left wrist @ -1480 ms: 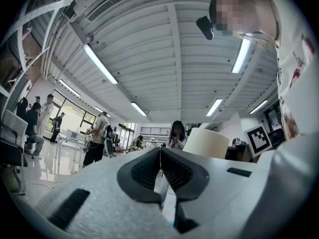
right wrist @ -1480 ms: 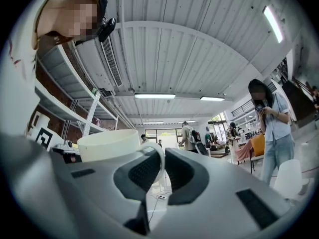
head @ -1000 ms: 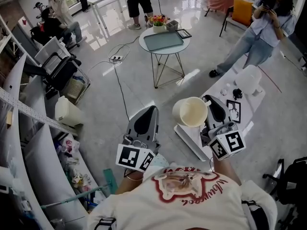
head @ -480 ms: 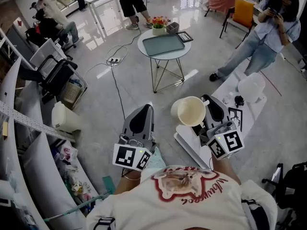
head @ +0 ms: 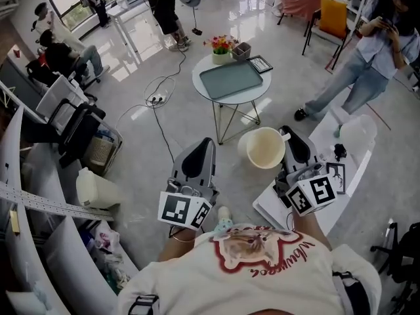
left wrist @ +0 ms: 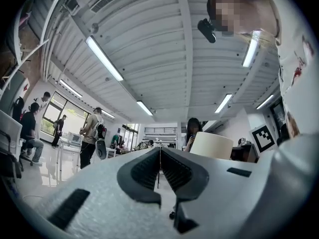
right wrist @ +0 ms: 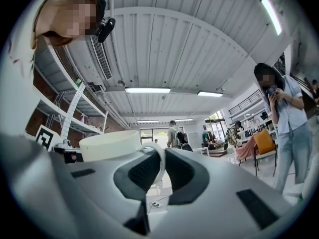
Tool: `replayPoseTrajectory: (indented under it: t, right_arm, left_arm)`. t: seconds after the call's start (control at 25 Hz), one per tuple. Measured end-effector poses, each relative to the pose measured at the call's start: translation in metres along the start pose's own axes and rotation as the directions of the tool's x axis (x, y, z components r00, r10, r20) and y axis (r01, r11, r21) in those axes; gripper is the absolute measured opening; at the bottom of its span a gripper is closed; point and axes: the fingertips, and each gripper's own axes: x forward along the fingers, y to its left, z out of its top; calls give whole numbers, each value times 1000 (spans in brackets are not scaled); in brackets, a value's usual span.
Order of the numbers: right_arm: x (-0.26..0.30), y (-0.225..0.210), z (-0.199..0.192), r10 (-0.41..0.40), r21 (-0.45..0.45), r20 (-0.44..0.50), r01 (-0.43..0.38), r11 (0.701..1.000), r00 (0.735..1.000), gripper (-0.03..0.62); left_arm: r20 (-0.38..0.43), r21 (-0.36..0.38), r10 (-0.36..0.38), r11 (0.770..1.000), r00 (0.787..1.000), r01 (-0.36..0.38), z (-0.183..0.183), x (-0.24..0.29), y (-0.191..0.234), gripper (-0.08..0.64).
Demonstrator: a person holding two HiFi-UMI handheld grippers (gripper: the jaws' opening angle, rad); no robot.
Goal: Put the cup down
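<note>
Right gripper: jaws closed on the cup's handle, with the white loop pinched between the two dark ribbed pads.
Cup: cream, upright and empty, with its mouth open to the head camera. It sits just off the left side of the right gripper's jaws and is carried by the handle alone (no surface shows touching it).
Left gripper: jaws brought together, the pads meeting along one thin line with nothing between them.
Left gripper, position: to the left of the right gripper and about level with it, clear of the cup. In the left gripper view the cup wall shows just right of the jaws.
Marker cubes: one at the rear of each gripper, toward the person's chest.
White tabletop: below and to the right of the right gripper. In the head view the cup lies beyond its left edge, over grey floor.
Translucent container: on the white tabletop, ahead and to the right of the right gripper.
Round table: ahead of both grippers and well apart from them. It carries a grey-green tray and a pot of flowers.
Bystander: stands ahead and to the right of the right gripper, in a light blue shirt, with both hands raised.
</note>
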Motion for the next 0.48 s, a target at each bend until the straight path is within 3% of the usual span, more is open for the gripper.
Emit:
replayPoseTrajectory:
  t: [0.48]
  right_arm:
    - [97,-8,-23,-47,14,15,47,999,999,35]
  left_arm:
    - [-8,3,-36,999,999,36,-10,58,89,15]
